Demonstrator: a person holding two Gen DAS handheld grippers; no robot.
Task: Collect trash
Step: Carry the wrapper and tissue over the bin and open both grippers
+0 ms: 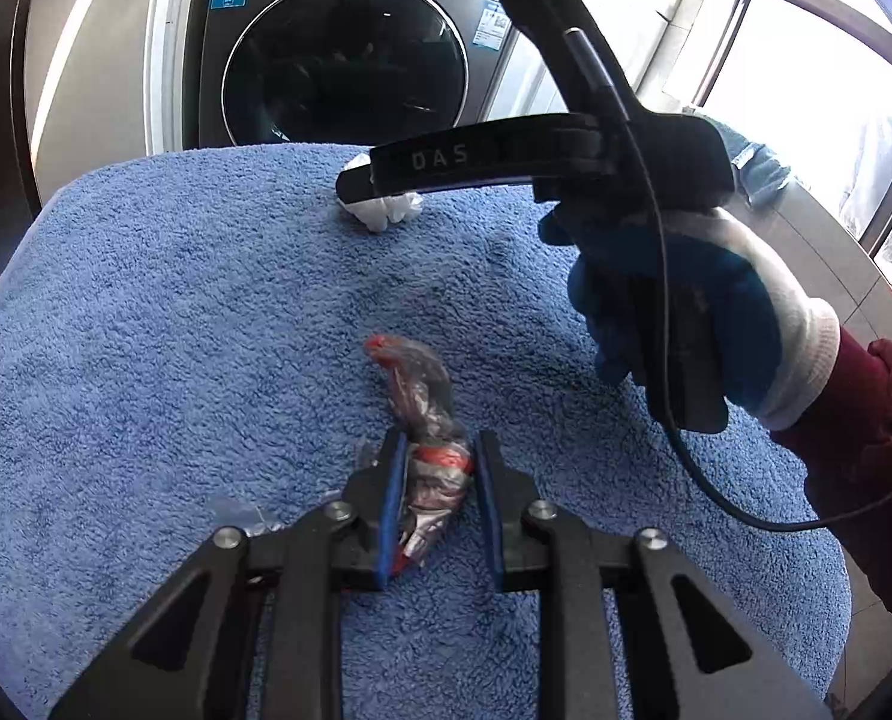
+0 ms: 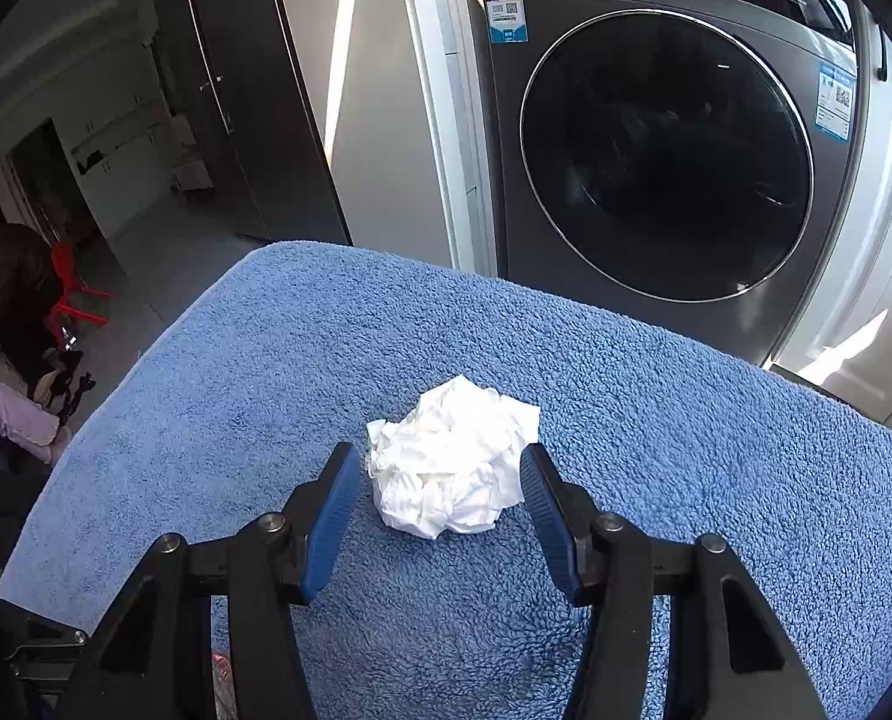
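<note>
A crumpled clear plastic wrapper with red print [image 1: 425, 414] lies on a blue fluffy towel [image 1: 176, 330]. My left gripper [image 1: 437, 450] is shut on its near end, both blue pads against it. A crumpled white tissue ball [image 2: 448, 459] lies on the same towel [image 2: 685, 420]. My right gripper [image 2: 443, 465] is open, with one finger on each side of the tissue and a small gap to each. In the left wrist view the right gripper [image 1: 356, 189] reaches over the tissue [image 1: 386, 210], held by a blue-gloved hand [image 1: 673, 312].
A grey front-loading washing machine [image 2: 667, 150] stands just beyond the towel's far edge. A dark tall door [image 2: 248, 90] and grey floor [image 2: 164, 264] lie to the left. Bright windows [image 1: 805, 90] are at the right. A cable [image 1: 745, 510] hangs from the right gripper.
</note>
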